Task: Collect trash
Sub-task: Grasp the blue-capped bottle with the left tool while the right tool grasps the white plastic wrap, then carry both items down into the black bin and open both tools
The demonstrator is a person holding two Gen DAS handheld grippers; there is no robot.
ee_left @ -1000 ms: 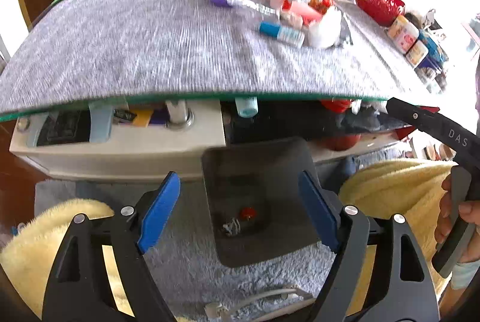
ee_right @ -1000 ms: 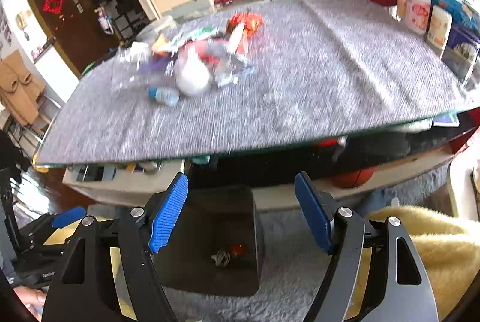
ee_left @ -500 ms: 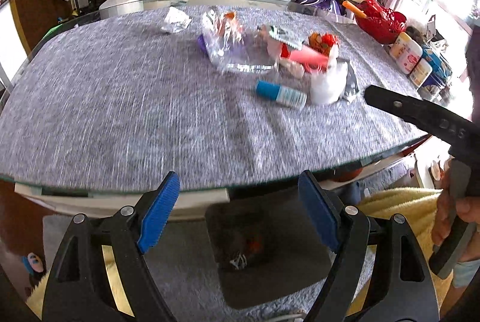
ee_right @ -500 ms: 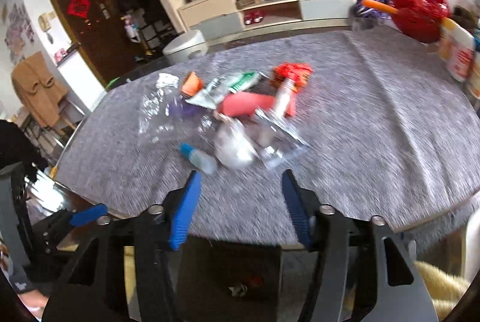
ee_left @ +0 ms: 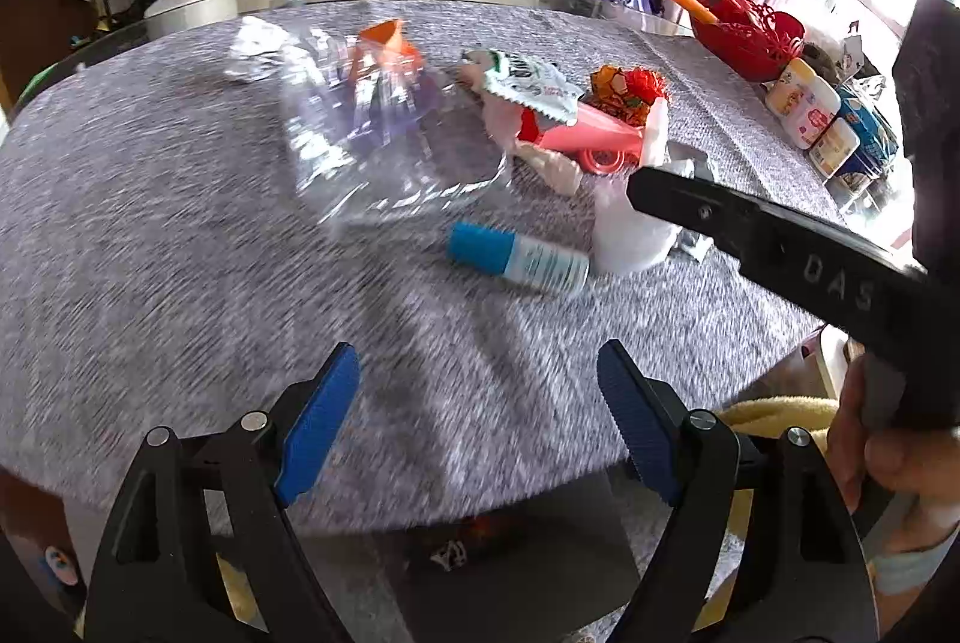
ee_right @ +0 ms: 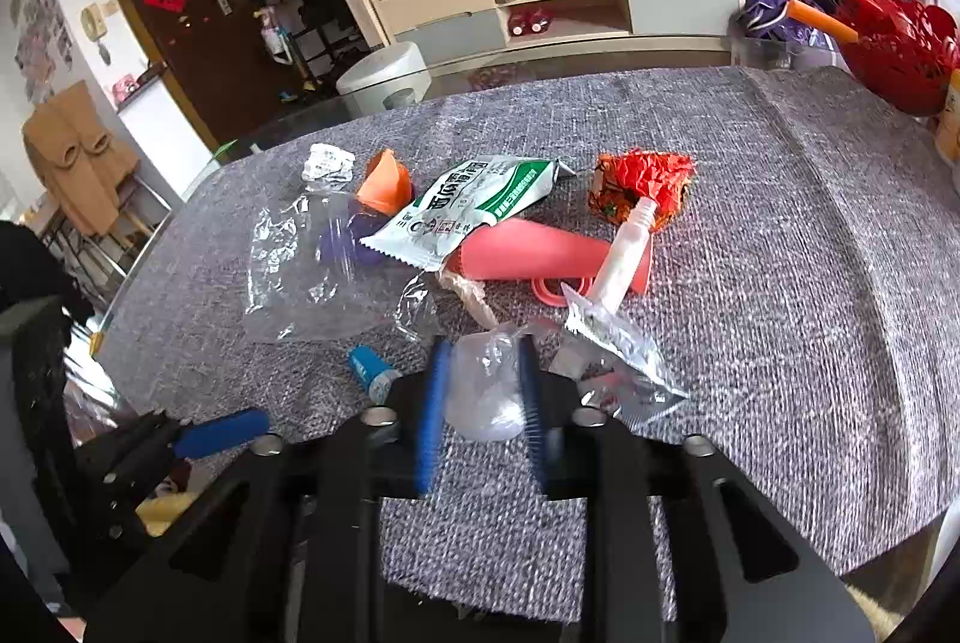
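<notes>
Right gripper (ee_right: 480, 403), lower centre of frame: jaws narrowed around crumpled clear plastic wad (ee_right: 487, 391), pads flanking it; firm pinch not certain. Wad lies on table (ee_right: 780, 295), near edge of litter pile. Left gripper (ee_left: 474, 421) jaws spread, empty, low in frame, farther from pile.

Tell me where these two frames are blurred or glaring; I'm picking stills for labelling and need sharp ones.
Left wrist view: the grey table mat is streaked with motion blur, the blue-capped bottle is soft, and the window at far right is blown out. Right wrist view: the trash is mostly sharp, but the right gripper has smeared blue pads around the white plastic cup. Both views bend straight edges, fisheye.
</notes>
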